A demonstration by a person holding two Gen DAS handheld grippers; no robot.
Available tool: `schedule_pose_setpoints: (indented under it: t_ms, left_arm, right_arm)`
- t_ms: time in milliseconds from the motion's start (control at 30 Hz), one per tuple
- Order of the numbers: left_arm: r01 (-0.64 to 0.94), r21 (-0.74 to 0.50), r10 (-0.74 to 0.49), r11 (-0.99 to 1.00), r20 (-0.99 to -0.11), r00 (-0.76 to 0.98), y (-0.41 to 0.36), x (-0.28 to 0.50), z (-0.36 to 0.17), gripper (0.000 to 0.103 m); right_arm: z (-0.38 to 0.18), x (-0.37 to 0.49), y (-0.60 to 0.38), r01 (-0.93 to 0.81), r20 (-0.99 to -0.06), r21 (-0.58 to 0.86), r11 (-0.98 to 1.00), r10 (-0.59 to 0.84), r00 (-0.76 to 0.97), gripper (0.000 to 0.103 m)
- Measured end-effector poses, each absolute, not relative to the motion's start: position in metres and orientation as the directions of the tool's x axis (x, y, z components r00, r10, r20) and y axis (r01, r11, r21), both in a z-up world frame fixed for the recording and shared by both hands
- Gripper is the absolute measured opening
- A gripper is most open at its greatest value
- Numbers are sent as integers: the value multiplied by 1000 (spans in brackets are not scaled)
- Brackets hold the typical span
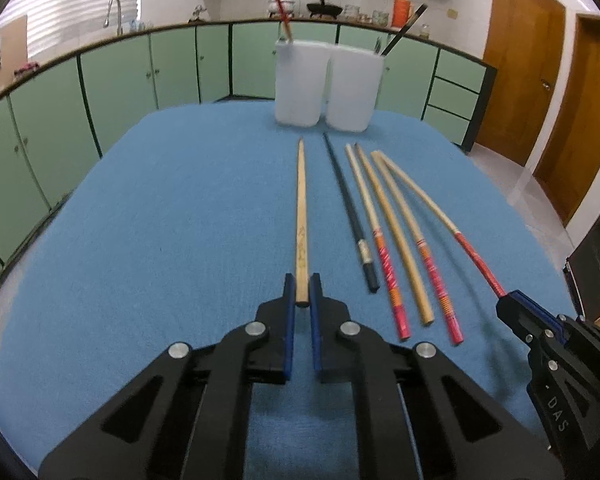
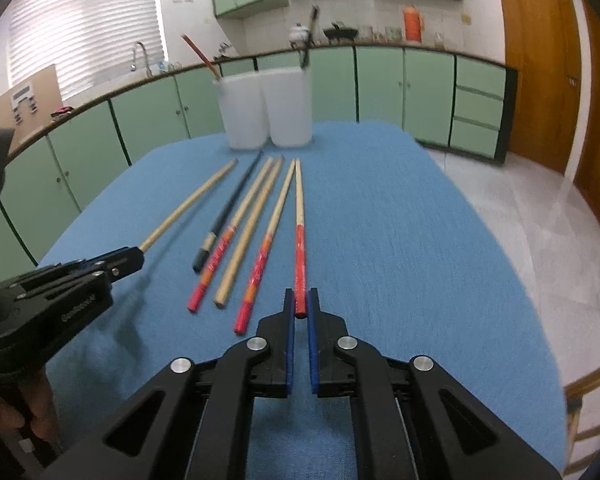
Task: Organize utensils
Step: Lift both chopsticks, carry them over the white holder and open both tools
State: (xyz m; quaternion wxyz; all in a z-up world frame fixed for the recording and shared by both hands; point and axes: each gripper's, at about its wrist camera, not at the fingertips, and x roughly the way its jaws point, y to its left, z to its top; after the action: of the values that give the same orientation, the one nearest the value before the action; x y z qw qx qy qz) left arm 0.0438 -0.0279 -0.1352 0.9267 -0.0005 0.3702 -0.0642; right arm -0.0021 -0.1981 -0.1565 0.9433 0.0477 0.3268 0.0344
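The left tongs [image 1: 302, 289] are closed on the near end of a plain wooden chopstick [image 1: 301, 216], and the right tongs [image 2: 301, 303] are closed on the red end of a red-tipped chopstick [image 2: 299, 216]. Both sticks lie along the blue tabletop [image 1: 180, 220], pointing at two white tubs [image 1: 327, 86] at the far edge. The left tub already has a red stick [image 1: 279, 4] in it and the right tub has a black one [image 1: 405, 30]. Four more chopsticks [image 1: 384, 232] lie side by side between the two held ones. The job now looks like lifting each stick and dropping it into the tub it matches, and which tub the plain one belongs in is not clear. To do it well, keep the squeeze firm so the thin stick does not spin. Lift the end straight up so the far tip clears the other sticks. Tip it upright over the tub, then let go.
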Motion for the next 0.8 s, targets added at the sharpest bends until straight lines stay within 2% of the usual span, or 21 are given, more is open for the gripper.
schedule_pose_setpoints:
  t_ms: [267, 800]
  left_arm:
    - [122, -42, -119, 992, -656, 746, -24, 39, -97, 6]
    - [118, -51, -128, 992, -515, 848, -14, 37, -27, 6]
  right_arm:
    - [-117, -7, -205, -56, -539, 136, 989, 121, 834, 6]
    - [-48, 4, -222, -76, -419, 180, 981, 147, 896, 6]
